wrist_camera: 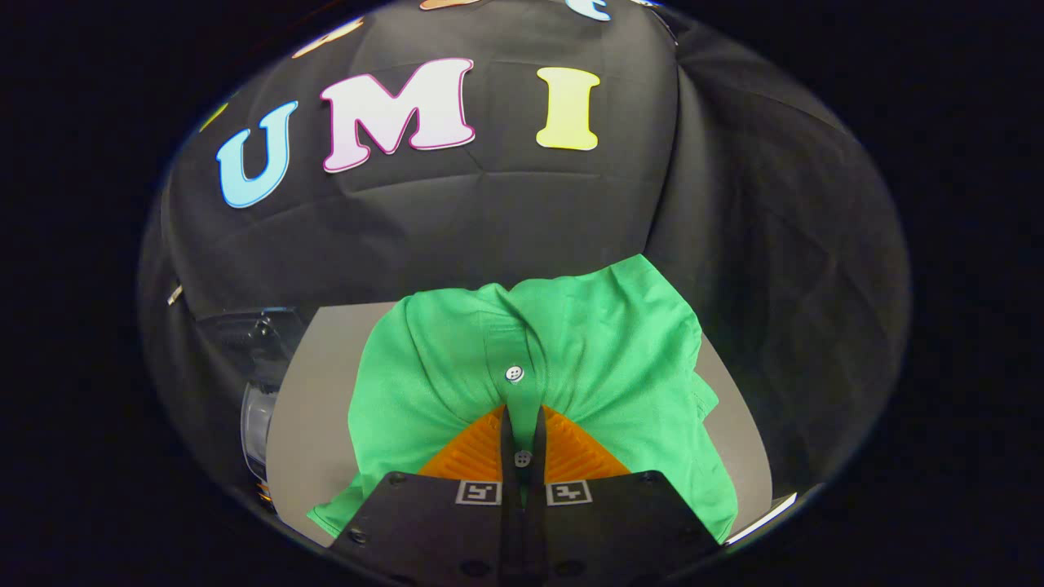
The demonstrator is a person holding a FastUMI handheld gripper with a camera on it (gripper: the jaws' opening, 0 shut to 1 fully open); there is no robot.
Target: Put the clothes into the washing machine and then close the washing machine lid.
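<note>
The tool (522, 432) was found pinching the button placket of a green shirt (595, 359). The shirt was draped over a grey desk (314, 391).

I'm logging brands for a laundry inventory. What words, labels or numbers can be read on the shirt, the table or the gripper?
green shirt: no text or logo; its white button is plain.
gripper, shut on the shirt's placket: two square black-and-white markers, which are patterns, not words.
table: none.
</note>
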